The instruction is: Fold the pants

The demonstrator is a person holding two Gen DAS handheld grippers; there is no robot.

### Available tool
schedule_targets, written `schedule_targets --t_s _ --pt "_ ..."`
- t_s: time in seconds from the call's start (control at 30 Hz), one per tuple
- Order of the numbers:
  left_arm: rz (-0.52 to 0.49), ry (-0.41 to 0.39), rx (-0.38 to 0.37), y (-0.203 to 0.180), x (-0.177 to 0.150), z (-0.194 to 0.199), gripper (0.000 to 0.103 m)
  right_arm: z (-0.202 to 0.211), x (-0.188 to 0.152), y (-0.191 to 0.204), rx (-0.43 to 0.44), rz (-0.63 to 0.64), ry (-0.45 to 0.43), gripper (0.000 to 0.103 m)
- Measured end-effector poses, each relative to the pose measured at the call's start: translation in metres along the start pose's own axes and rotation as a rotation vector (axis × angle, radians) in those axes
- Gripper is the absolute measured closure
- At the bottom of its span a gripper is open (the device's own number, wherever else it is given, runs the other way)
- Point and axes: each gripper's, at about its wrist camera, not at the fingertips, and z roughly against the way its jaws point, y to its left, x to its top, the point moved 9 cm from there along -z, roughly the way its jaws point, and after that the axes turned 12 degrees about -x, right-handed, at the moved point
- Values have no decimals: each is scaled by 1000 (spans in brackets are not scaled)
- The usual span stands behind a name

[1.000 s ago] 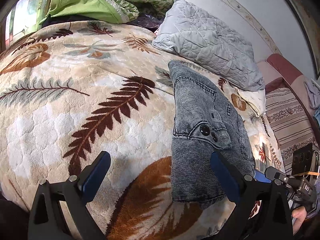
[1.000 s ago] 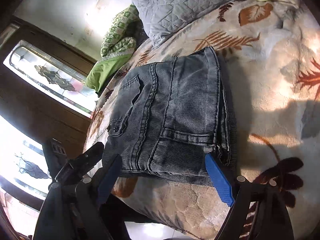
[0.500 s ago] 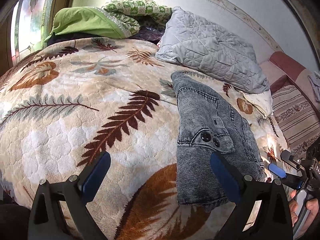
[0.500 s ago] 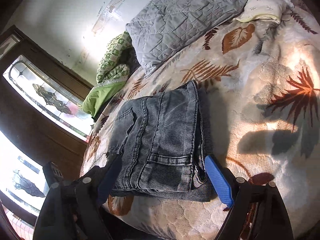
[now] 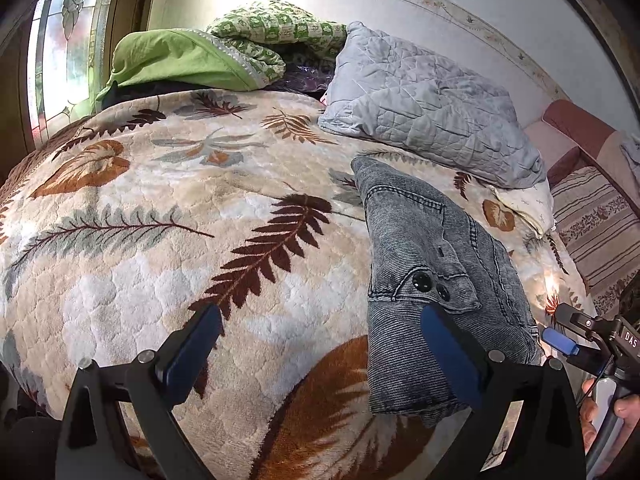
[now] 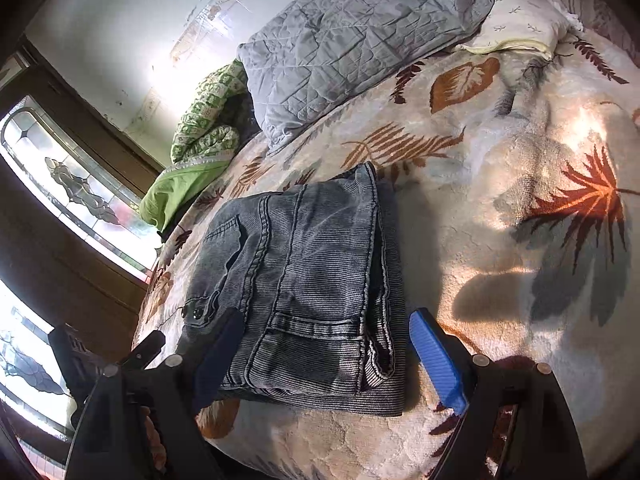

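Lying folded, pants (image 6: 304,280) long axis toward grey pillow (image 6: 360,32) (both grippers' jaws wide, empty).

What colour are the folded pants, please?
Washed grey-black denim pants; clearest in the right wrist view.

You can read only the white letters "DAS" on the black body of your right gripper (image 5: 560,342), at the left wrist view's edge.

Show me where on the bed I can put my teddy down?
The big free patch is the blanket left of the jeans, reaching up to the green quilt. Another bare patch lies on the jeans' other side, where sunlight falls. It is crowded along the wall, by the grey pillow and white pillow.
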Motion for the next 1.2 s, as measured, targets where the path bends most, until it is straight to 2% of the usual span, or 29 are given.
schedule_targets --t_s 0.17,0.3,0.43,0.5,0.57,0.73,0.97,1.1,1.13,1.2 --pt "42 0 -24 4 0 2 3 -3 0 1 -7 3 4 16" --pt "79 16 -61 4 -2 1 3 0 3 -5 26 -52 7 16" --pt "163 80 -185 -6 1 -8 3 -1 10 -13 81 -142 69 16" --pt "216 97 -257 -14 9 -12 3 -7 14 -11 107 -147 110 16" --pt "226 151 -305 -27 14 -24 3 -17 21 -8 112 -136 155 16" --pt "222 240 -314 -37 20 -61 3 -50 31 -13 89 -144 258 16" --pt "301 350 -371 -47 6 -96 3 -61 30 -6 164 -171 321 15" --pt "226 367 -357 -58 2 -103 4 -70 31 -5 167 -166 341 15" --pt "218 372 -349 -58 0 -104 6 -73 31 -3 154 -146 346 15" --pt "195 383 -337 -60 -2 -106 34 -76 29 4 108 -88 346 16"
